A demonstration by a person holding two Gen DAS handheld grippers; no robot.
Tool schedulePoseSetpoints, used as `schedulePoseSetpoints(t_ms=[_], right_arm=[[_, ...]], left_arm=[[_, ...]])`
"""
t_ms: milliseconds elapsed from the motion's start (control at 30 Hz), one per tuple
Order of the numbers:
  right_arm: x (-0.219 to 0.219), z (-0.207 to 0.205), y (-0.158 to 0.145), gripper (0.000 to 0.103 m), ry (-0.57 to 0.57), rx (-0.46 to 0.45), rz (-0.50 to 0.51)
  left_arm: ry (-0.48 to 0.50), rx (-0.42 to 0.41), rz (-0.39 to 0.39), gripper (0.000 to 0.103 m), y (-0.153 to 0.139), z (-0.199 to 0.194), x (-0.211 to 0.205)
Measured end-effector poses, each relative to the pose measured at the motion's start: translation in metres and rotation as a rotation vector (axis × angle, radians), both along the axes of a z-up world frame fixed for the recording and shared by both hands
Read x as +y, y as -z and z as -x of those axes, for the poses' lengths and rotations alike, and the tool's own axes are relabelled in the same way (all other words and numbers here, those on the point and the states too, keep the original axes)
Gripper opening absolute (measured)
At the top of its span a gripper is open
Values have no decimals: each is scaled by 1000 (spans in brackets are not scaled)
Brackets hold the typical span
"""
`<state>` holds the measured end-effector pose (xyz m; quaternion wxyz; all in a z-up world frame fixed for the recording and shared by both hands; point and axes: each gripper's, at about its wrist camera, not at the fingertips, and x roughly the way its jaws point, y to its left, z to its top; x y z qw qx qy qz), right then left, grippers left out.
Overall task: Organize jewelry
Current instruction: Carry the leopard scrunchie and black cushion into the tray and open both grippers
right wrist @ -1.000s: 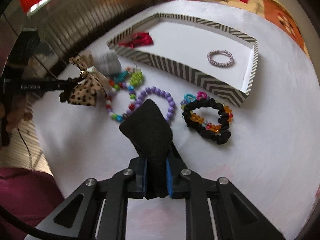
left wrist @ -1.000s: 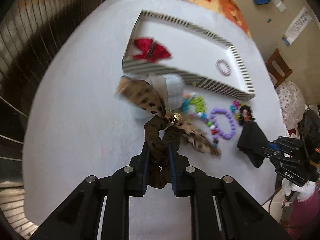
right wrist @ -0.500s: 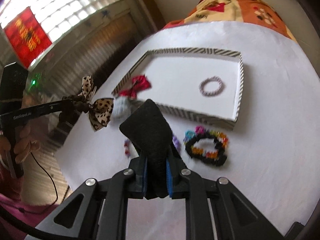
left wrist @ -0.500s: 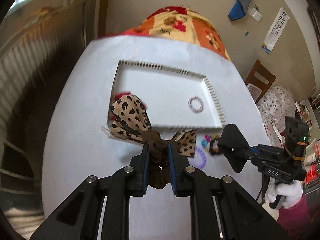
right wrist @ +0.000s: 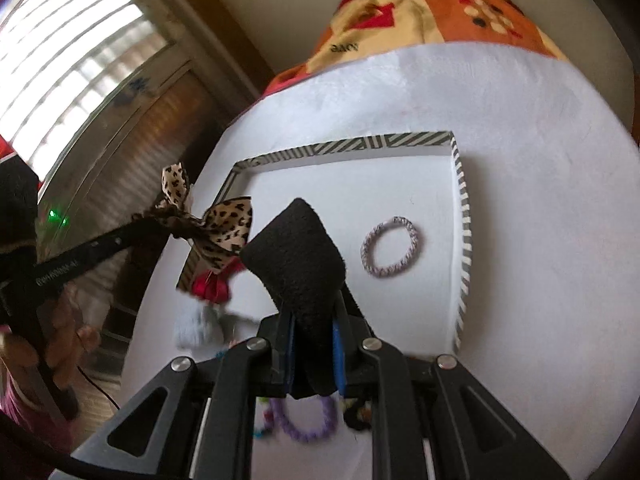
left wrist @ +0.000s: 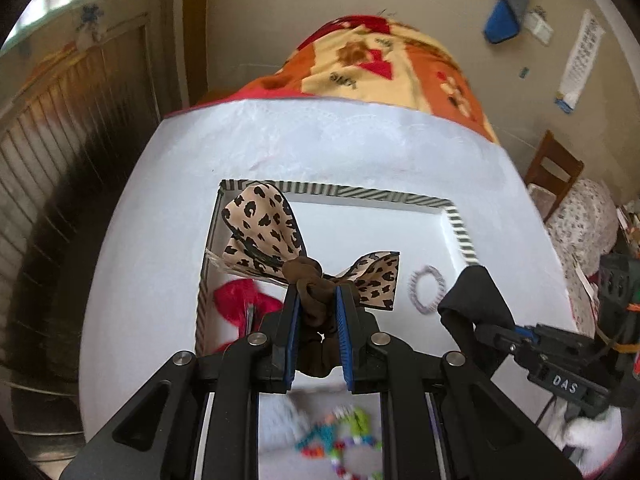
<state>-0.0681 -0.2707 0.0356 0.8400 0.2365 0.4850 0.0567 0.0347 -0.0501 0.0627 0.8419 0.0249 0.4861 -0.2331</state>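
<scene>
Jewelry spread over a white counter, partly inside a striped-rim tray and partly loose in front of it. Inside the tray, a red bow in the near left corner and a pale braided bracelet lying flat toward the right side; above the tray, off the surface, a leopard-print bow scrunchie pinched by its brown band in the closed left gripper, and beside it a black fabric piece clamped in the narrow right gripper. Loose on the counter, blurred, below the grippers: coloured beads and a purple bead bracelet.
</scene>
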Motion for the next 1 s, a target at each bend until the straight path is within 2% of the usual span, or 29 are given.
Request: schedulePoseSetpoints(t_ms=[133,367,533,600,700,833,1000], right_arm=[[-1,-26,27,15,28,43,-35],[6,-48,64,15,66,110,-61],[10,-44,76,27,71,156,-60],[11,-42,72,32,72,151,-48],[11,-33,59,38,62,114,-22],[10,-18,34,53,74,73,16],[14,6,7,59,77,33,79]], left_arm=[[-23,52,-19,0,26,-24,-4],[-21,123,-52,0,61,-29,-3],[-18,143,-78,3,73,-20,-2],[-23,154,-89,12,76,-17,-1],[-27,143,-105,15,74,-11,0],[-37,146,-102,16,66,0,3],[-72,111,-102,16,49,19,11]])
